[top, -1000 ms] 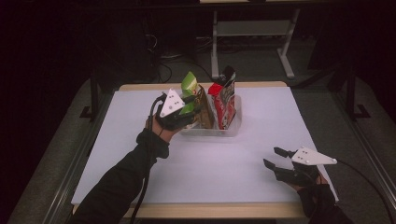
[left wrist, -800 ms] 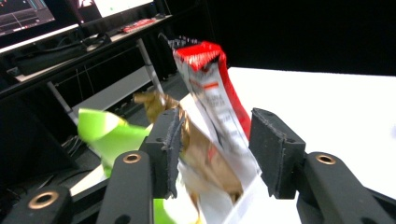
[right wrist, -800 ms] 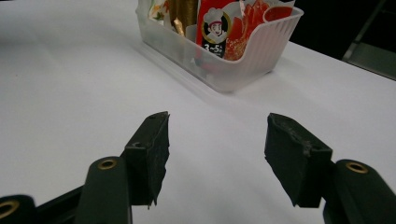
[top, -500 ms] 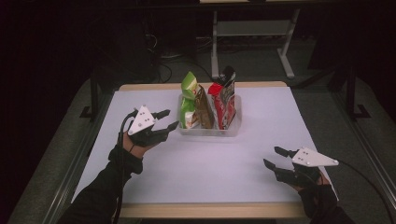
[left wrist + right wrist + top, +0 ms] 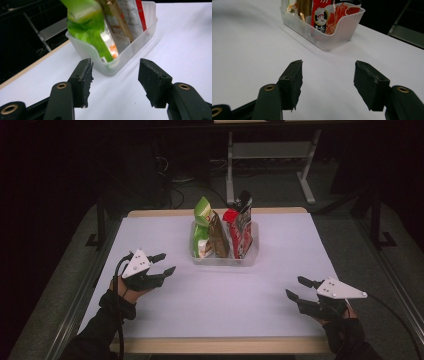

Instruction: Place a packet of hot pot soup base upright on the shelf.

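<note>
From above, three snack bags (image 5: 220, 227) stand packed in a clear tub (image 5: 225, 260); both grippers rest apart. The left gripper (image 5: 113, 82), jaws just widened and empty, faces the tub. The right gripper (image 5: 327, 83) gapes empty too. Packing looks done.

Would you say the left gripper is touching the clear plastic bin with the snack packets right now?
Apart. In the left gripper view, bare white table shows between the open left gripper and the bin; nothing is between its jaws, which have just been opening.
</note>
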Demonstrator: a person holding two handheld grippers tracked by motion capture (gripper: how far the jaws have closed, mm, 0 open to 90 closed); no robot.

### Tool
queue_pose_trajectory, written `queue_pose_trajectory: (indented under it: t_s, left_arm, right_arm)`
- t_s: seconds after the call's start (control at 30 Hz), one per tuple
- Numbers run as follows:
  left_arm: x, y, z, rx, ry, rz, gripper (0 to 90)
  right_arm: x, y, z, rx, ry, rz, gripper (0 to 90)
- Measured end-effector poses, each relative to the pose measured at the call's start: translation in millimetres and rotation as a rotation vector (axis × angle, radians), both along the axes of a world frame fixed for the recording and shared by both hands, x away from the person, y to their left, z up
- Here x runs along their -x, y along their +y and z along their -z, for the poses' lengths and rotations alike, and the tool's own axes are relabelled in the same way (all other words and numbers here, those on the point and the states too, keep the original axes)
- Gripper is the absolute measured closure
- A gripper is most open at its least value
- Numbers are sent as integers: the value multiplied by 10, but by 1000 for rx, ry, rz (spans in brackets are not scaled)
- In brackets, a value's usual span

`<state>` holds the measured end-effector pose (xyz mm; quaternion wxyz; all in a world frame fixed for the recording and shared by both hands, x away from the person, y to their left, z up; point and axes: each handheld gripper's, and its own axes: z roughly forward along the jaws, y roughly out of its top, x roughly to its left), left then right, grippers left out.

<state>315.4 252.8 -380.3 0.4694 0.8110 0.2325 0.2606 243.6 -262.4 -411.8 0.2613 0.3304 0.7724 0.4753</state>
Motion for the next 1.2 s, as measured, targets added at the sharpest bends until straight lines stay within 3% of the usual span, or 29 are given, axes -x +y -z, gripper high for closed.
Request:
queue_pose_trajectory:
  t_s: [0.17, 0.47, 0.8, 0.9, 0.97, 1.03, 1.1, 1.2]
  left_arm:
    - [71, 119, 82, -2, 21, -6, 403]
    - [186, 310, 240, -50, 62, -43, 348]
    - [297, 639, 370, 20, 94, -97, 275]
    - [327, 738, 432, 21, 114, -127, 230]
    - [366, 794, 470, 13, 113, -141, 98]
    - [415, 854, 493, 26, 109, -149, 135]
    - [466, 903, 508, 52, 110, -163, 136]
    - [530, 960, 535, 84, 119, -181, 137]
  right_arm:
    - [-5, -38, -13, 13, -9, 14, 384]
    - [-8, -119, -50, 4, -36, 27, 343]
    - [-22, -227, -6, -3, -28, 74, 270]
    - [-15, -256, 14, -2, -24, 90, 260]
    - [-4, -282, 22, -11, -25, 100, 256]
    - [10, -298, 35, -20, -33, 122, 238]
    - [21, -296, 65, 3, -40, 153, 207]
    - [21, -303, 111, -17, -36, 173, 161]
